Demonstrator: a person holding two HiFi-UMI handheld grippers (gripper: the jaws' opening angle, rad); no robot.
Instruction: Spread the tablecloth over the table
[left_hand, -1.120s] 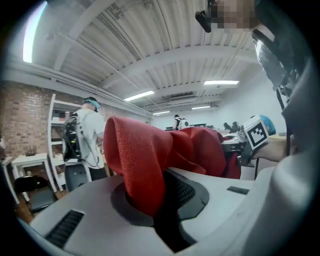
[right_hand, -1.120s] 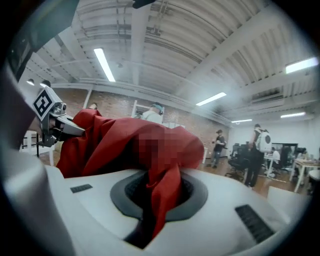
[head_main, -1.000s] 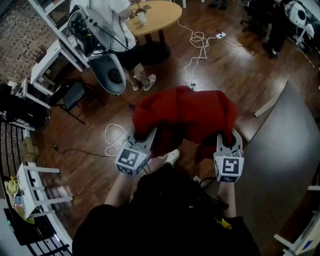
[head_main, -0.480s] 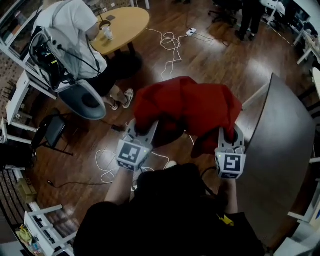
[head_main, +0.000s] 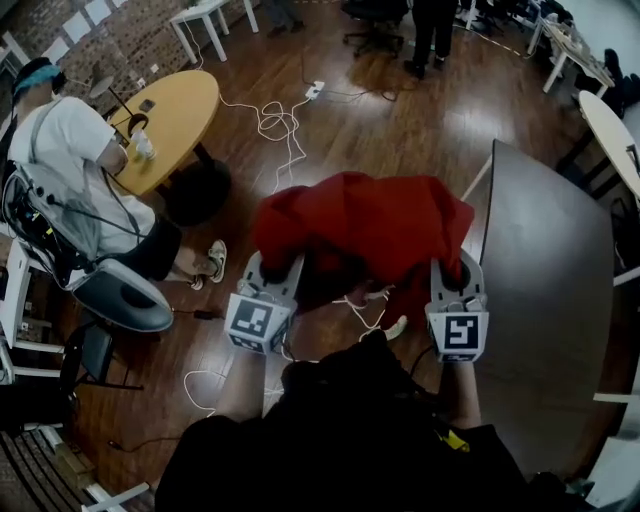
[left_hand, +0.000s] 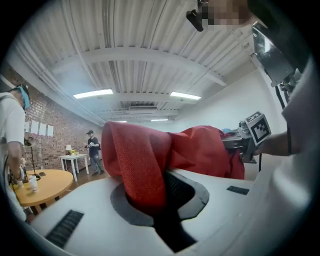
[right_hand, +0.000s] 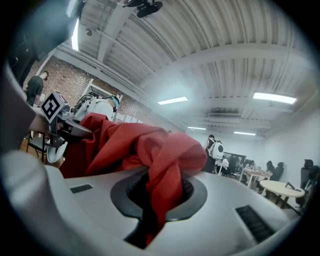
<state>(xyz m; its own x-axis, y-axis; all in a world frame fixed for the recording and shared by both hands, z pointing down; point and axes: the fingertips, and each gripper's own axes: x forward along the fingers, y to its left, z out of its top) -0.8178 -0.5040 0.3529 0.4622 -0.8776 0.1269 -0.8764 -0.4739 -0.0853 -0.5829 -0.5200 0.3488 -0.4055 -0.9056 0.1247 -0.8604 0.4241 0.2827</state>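
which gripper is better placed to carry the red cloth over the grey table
Right, probably. The right gripper is beside the edge of the table, while the left gripper is farther off, over the floor. Both are shut on the cloth.

A seated person (head_main: 60, 140) in a white shirt is leaning toward a round yellow tabletop (head_main: 175, 105), well ahead and left of the left jaws; a cup (head_main: 146, 147) is standing on it. A grey chair (head_main: 125, 295) is sitting left of those jaws. White cables (head_main: 275, 120) are trailing over the wood floor (head_main: 400, 140) ahead of the left jaws toward a power strip (head_main: 313, 90). Far ahead of the right jaws, another person (head_main: 432, 35) is standing beside an office chair (head_main: 368, 25).
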